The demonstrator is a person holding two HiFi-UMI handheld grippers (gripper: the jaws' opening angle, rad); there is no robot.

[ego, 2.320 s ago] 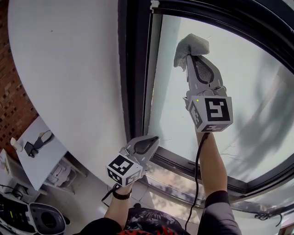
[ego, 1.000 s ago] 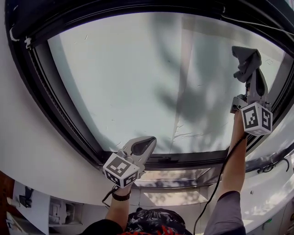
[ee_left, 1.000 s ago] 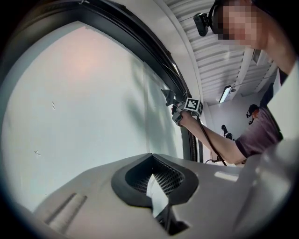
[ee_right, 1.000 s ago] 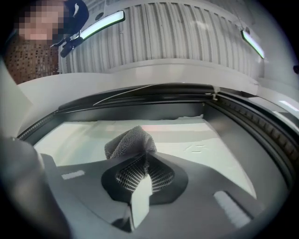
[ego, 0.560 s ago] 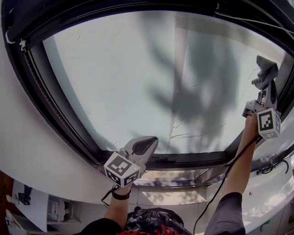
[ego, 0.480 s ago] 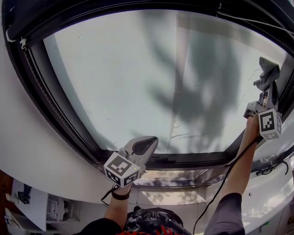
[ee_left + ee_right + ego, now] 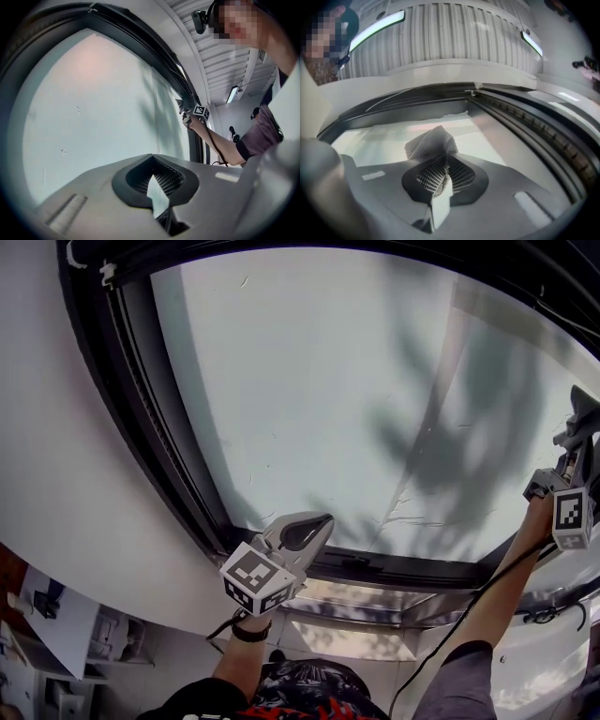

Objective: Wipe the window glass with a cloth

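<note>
Right claw (image 7: 440,183) is clamped on the cloth (image 7: 431,143). The cloth bunches out just past the tips, up against the window glass (image 7: 328,381) at its far right edge, next to the dark frame (image 7: 150,409). Left claw (image 7: 154,192) is closed on nothing, low by the bottom of the frame.
</note>
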